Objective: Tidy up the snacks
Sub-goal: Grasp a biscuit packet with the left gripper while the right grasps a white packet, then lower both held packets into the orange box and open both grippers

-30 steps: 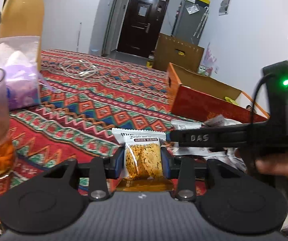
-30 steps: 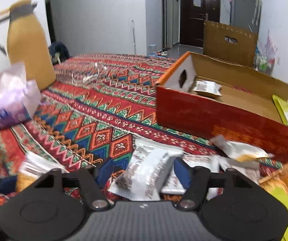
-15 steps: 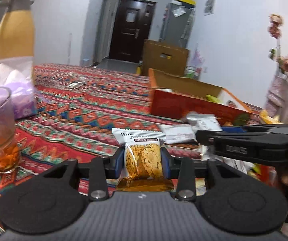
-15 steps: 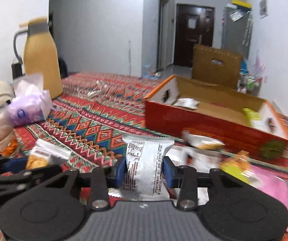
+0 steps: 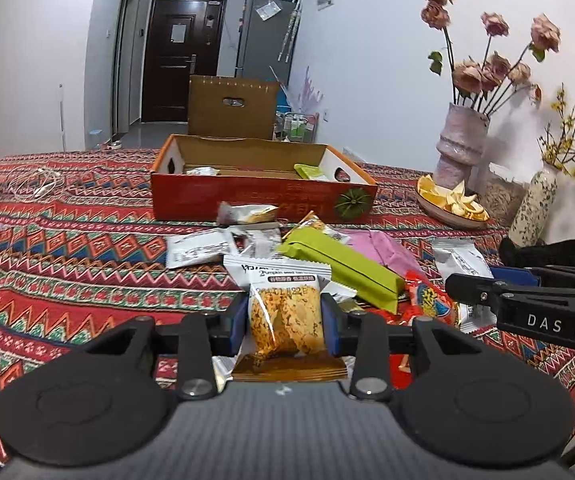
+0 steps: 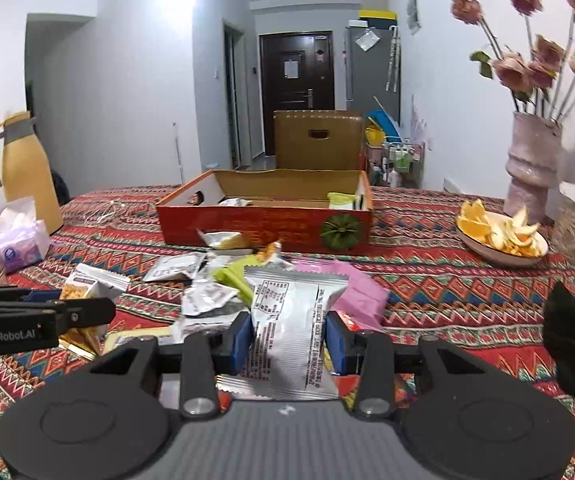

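Patterned cloth covers the desk (image 5: 67, 264): at left, the left gripper (image 5: 286, 320) pinches a pumpkin-seed snack (image 5: 286, 320); at right, the right gripper (image 6: 290, 336) clamps a silver packet (image 6: 290, 320), both raised toward the open red box (image 6: 263, 224), likely their destination, beyond the scattered wrappers (image 6: 207, 296).

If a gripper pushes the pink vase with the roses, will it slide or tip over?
The pink vase looks tall and narrow, and its long rose stems lean right, so it probably tips. It seems ceramic, so likely heavy and fragile.
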`<state>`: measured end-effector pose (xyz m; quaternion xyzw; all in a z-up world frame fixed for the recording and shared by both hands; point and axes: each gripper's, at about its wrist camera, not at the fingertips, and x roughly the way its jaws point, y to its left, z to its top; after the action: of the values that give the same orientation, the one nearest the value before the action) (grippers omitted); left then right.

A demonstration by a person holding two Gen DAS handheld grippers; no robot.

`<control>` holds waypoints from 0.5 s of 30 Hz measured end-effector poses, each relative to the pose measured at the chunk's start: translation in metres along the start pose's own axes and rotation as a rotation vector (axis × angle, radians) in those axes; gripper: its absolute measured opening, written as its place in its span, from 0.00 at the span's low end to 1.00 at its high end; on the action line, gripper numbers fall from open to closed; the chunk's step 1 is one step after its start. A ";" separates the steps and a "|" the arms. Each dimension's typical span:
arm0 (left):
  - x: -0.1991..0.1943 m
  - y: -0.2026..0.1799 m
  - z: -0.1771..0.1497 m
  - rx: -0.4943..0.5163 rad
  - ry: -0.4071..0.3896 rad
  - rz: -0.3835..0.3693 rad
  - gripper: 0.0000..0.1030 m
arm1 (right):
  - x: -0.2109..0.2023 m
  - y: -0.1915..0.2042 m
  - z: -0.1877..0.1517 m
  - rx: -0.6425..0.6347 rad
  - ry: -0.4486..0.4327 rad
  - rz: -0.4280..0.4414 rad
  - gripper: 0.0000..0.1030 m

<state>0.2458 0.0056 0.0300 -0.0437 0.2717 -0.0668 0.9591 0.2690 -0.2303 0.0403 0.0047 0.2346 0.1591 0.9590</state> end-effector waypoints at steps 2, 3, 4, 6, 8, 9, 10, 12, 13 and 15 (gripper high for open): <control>0.003 -0.003 0.003 0.005 0.003 0.003 0.37 | 0.003 -0.006 -0.002 0.012 -0.004 0.006 0.38; 0.006 -0.004 0.005 0.010 0.003 0.009 0.37 | 0.005 -0.009 -0.003 0.017 -0.005 0.010 0.38; 0.007 -0.004 0.008 0.010 0.002 0.013 0.37 | 0.007 -0.012 -0.003 0.020 -0.006 0.012 0.38; 0.013 0.000 0.016 0.008 0.003 0.013 0.37 | 0.015 -0.014 0.001 0.025 -0.009 0.021 0.38; 0.020 0.005 0.030 0.000 0.000 0.001 0.37 | 0.023 -0.017 0.007 0.019 -0.012 0.026 0.38; 0.024 0.009 0.039 -0.005 -0.003 -0.004 0.37 | 0.027 -0.018 0.012 0.009 -0.017 0.028 0.38; 0.029 0.013 0.049 -0.011 -0.009 -0.010 0.37 | 0.032 -0.019 0.019 -0.001 -0.024 0.031 0.38; 0.039 0.024 0.072 -0.020 -0.025 -0.026 0.37 | 0.042 -0.022 0.034 -0.019 -0.040 0.043 0.38; 0.046 0.030 0.084 -0.026 -0.034 -0.034 0.37 | 0.047 -0.023 0.043 -0.027 -0.050 0.046 0.38; 0.064 0.042 0.111 -0.031 -0.046 -0.041 0.37 | 0.060 -0.027 0.065 -0.046 -0.070 0.059 0.38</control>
<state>0.3625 0.0428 0.0862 -0.0656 0.2496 -0.0814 0.9627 0.3574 -0.2334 0.0691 -0.0049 0.1969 0.1924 0.9614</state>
